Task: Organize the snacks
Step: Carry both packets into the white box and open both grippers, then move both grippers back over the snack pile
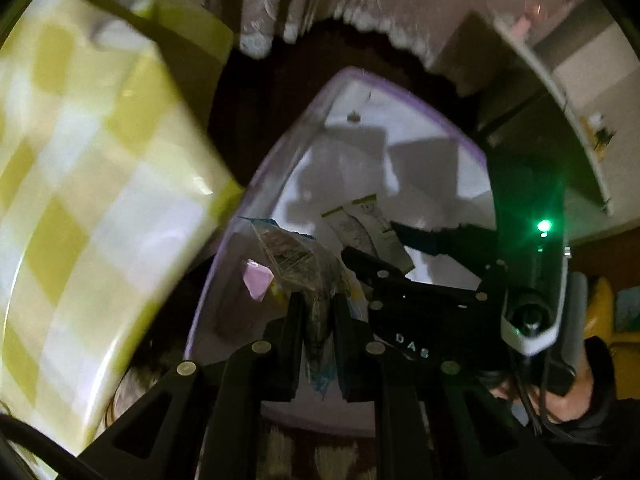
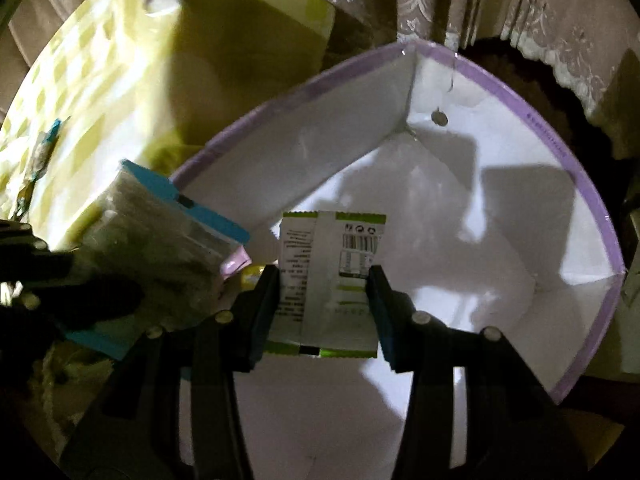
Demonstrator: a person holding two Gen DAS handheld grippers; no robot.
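A white box with a purple rim (image 1: 460,136) (image 2: 560,152) lies under both grippers. My left gripper (image 1: 316,316) is shut on a clear snack packet with blue edges (image 1: 296,260), held over the box's left edge; the packet also shows in the right wrist view (image 2: 160,232). My right gripper (image 2: 324,292) is shut on a white and green snack packet (image 2: 328,280), held over the box's inside. That packet and the right gripper (image 1: 400,276) also show in the left wrist view (image 1: 368,228).
A yellow and white checked bag or cloth (image 1: 80,184) (image 2: 120,80) stands left of the box. A small wrapped snack (image 2: 40,160) lies on it. A lace-trimmed curtain (image 2: 540,40) hangs behind. A pink item (image 1: 256,280) sits by the box's left wall.
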